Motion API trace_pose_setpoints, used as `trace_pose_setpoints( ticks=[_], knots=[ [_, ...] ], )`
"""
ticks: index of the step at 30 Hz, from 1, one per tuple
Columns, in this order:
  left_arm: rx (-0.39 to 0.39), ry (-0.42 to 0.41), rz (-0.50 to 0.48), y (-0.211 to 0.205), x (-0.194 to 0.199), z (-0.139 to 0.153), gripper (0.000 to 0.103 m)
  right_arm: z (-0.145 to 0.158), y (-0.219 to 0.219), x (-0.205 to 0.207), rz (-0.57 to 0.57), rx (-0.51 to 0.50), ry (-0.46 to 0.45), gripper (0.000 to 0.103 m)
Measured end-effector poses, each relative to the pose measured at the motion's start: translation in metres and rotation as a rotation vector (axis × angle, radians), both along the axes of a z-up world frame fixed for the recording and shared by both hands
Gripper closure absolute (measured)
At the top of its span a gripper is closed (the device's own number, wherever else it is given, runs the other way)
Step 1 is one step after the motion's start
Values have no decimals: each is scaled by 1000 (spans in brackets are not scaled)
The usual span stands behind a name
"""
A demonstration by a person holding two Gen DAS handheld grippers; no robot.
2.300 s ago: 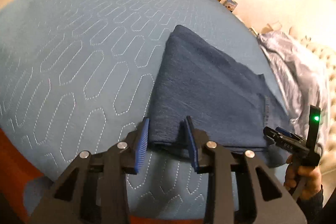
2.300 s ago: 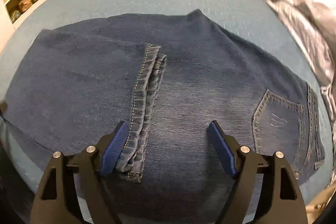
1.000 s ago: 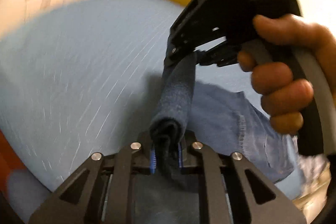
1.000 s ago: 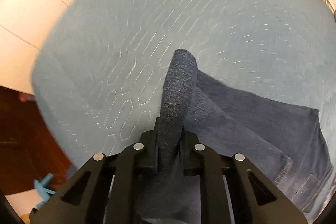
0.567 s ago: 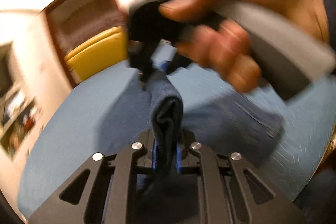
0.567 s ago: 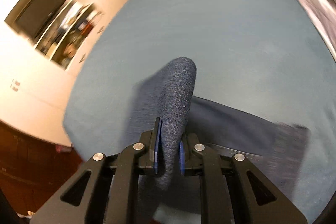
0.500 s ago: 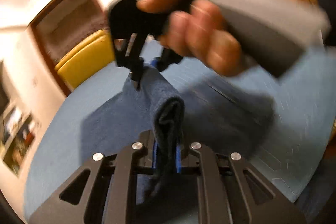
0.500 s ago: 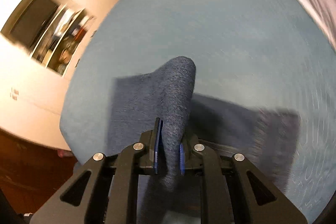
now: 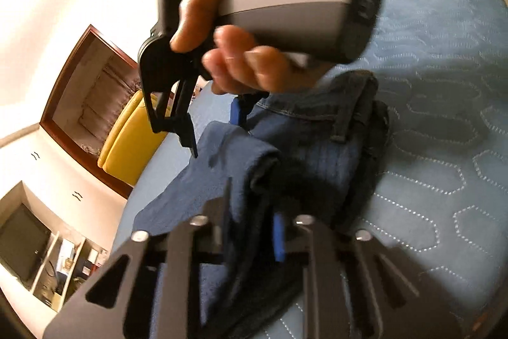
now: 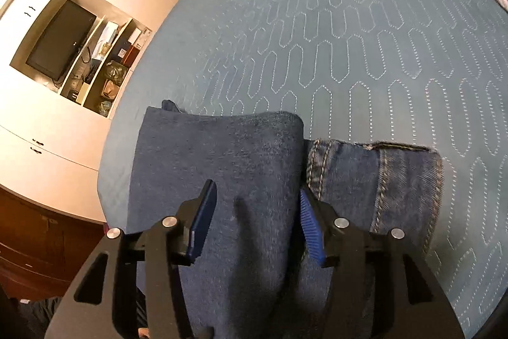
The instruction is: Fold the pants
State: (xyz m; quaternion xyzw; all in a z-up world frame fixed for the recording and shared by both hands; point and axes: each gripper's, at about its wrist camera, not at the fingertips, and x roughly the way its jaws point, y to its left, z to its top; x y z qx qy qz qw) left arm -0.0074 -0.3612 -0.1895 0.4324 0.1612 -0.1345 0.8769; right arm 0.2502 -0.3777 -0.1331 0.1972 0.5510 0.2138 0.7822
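I saw both grippers parted, the right gripper (image 10: 254, 218) and left gripper (image 9: 250, 231) each straddling the folded pants (image 10: 247, 154), whose fold lay directly ahead on the bed (image 10: 365, 46).

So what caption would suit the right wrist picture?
Right gripper open over folded jeans lying on a quilted blue bedspread.

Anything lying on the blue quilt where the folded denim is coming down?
Nothing visible does. The dark blue denim pants already lie doubled on the light blue quilted bedcover, and the right gripper has its fingers open around the fold.
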Motion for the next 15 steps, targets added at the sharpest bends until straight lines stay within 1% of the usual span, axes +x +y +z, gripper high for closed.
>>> trace_pose_setpoints(
  ticks=[1,2,3,4,6,8,11,15],
  knots=[
    [8,-6,-1,0,-1,0,90,-3,-3,-3,0,-13,2,70],
    [8,-13,0,0,0,4,91,0,-2,-2,-3,-56,1,82],
    [4,-26,3,-1,-2,10,91,3,-2,-2,0,-65,-4,89],
    [-2,-42,5,-3,-5,17,91,8,-1,-3,4,-55,-17,91],
    [-2,-65,-10,-13,-15,24,91,28,-3,-8,7,-50,-69,93],
    [0,-63,-30,-23,-16,27,91,39,-13,-12,-8,-64,-88,93],
    [27,-64,-64,-36,-24,24,91,38,-31,-19,-38,-80,-84,93],
    [82,-64,-107,-48,-29,10,91,33,-48,-26,-65,-57,-81,94]
  ],
)
